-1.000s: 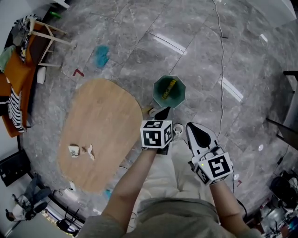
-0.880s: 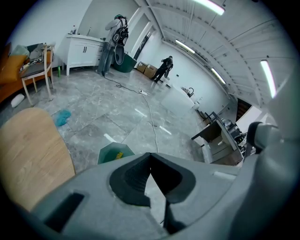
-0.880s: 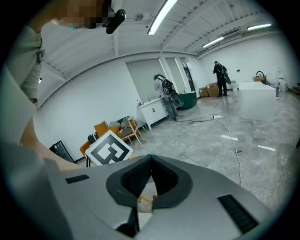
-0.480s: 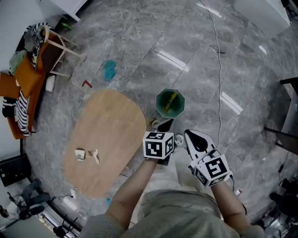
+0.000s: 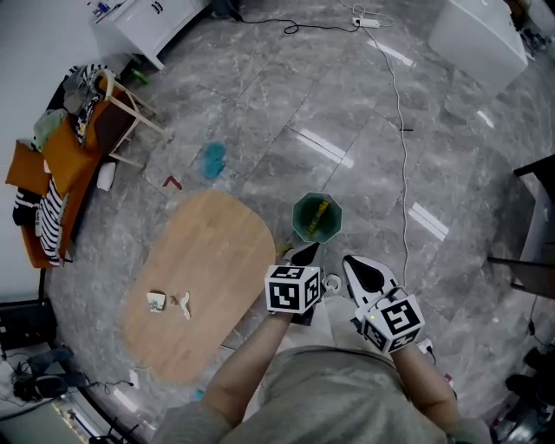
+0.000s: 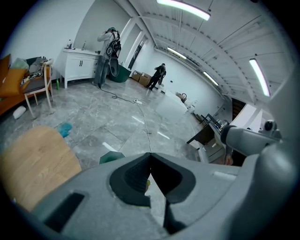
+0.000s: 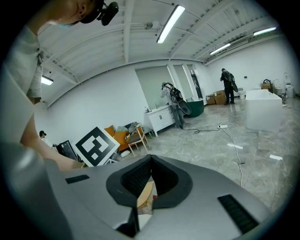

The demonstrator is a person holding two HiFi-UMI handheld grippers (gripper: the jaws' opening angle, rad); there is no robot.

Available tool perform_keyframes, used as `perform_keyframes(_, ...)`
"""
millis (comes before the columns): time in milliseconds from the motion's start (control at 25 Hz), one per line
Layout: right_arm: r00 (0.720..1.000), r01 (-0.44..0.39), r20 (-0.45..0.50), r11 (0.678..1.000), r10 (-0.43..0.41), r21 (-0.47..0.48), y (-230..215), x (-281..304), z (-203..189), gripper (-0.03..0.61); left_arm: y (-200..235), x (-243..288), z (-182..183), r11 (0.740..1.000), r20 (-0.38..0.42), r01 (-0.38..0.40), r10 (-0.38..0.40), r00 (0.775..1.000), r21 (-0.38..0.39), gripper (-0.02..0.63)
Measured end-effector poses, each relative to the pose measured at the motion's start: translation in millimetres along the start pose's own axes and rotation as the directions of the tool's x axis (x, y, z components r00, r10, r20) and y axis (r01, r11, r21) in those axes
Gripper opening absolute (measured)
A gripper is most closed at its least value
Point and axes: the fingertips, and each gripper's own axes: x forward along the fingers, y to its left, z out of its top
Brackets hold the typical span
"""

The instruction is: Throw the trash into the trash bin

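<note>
Two small scraps of trash [image 5: 157, 302] [image 5: 182, 304] lie on the left part of the oval wooden table [image 5: 217, 260]. The green trash bin [image 5: 316, 218] stands on the floor just past the table's right end, with a yellow strip inside; its rim [image 6: 111, 157] shows in the left gripper view. My left gripper [image 5: 303, 253] hangs near the bin's near side, shut and holding nothing [image 6: 150, 154]. To its right, my right gripper [image 5: 354, 260] is also shut and holds nothing [image 7: 151, 158]. Both are far from the scraps.
A chair piled with clothes [image 5: 82, 130] stands at the far left. A blue rag [image 5: 212, 159] and a red scrap [image 5: 173, 182] lie beyond the table. A cable [image 5: 401, 121] runs across the floor. White cabinets [image 5: 147, 17] line the back. People stand far off [image 6: 157, 75].
The view has pulled back from the floor, so the table and bin look smaller. Both grippers have come up with it and stay shut, side by side.
</note>
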Motion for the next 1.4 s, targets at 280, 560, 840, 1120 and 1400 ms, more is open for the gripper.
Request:
perform_keyframes(280,0.999,-0.012,0.045,1.0,0.012,-0.012,9.5,-16.6,18.9,0.008,-21.7,-27.0,13.3,0.999,0.043,0.028,-0.026,0.999,-0.028,0.009)
perform_keyframes(560,0.997,-0.038,0.071,0.999,0.04,-0.029,27.6,-36.7,28.4,0.008,-45.3,-59.5,21.8,0.998,0.088,0.046,-0.049,0.995,0.034,0.009)
perform_keyframes(840,0.995,-0.046,0.089,0.996,0.052,-0.072,33.4,-50.9,37.2,0.008,-66.5,-88.9,39.8,0.993,0.168,0.044,-0.063,0.984,0.111,0.009)
perform_keyframes(1120,0.989,-0.069,0.12,0.993,0.081,-0.098,41.0,-56.9,45.0,0.008,-68.8,-108.3,37.3,0.993,0.225,0.022,-0.047,0.973,0.113,0.009)
perform_keyframes(1400,0.985,-0.117,0.112,0.987,0.129,-0.106,56.7,-56.2,44.8,0.008,-63.8,-123.7,34.5,0.995,0.264,-0.02,-0.006,0.965,0.096,0.009)
